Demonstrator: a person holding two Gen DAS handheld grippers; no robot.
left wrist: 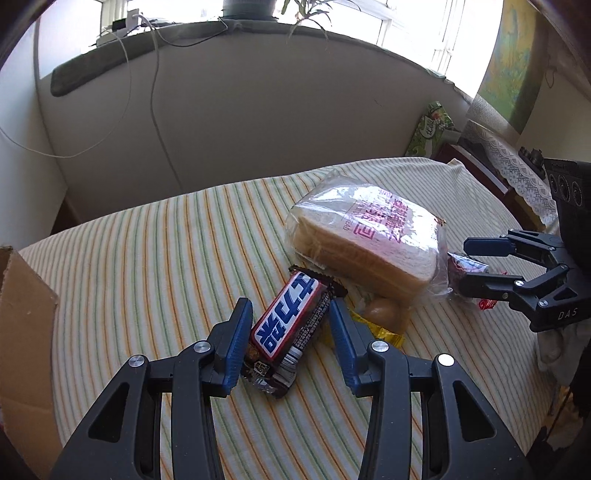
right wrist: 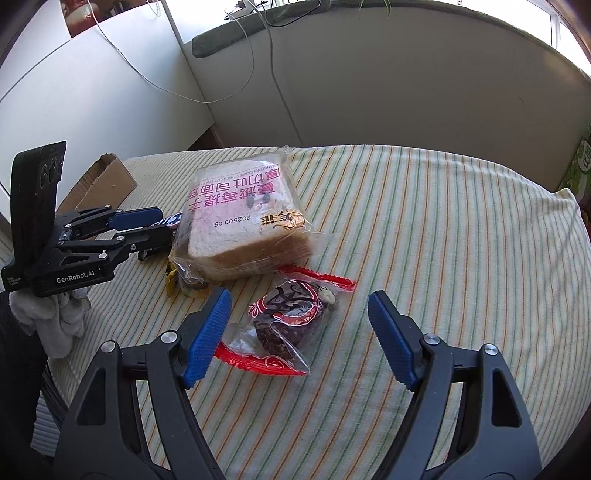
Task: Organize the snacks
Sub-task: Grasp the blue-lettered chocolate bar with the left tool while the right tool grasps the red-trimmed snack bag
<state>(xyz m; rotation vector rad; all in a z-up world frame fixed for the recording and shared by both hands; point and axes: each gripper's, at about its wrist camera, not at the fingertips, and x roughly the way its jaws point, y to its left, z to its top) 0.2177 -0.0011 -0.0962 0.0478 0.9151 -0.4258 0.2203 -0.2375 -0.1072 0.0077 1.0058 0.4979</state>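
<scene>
Brown-wrapped, the chocolate bar (left wrist: 286, 330) is laid on the striped tablecloth (left wrist: 155, 266) toward the table's left edge, its long axis running toward the bagged sliced bread (left wrist: 364, 240). It is straddled by the left gripper (left wrist: 291, 325), jaws part-open; contact cannot be told. The right gripper (right wrist: 299, 328) is spread wide around a red-edged snack packet (right wrist: 286, 325), gripping nothing.

Sunlit windows (left wrist: 413, 33) above a pale wall (left wrist: 258, 122), striped tablecloth (left wrist: 155, 258).
</scene>
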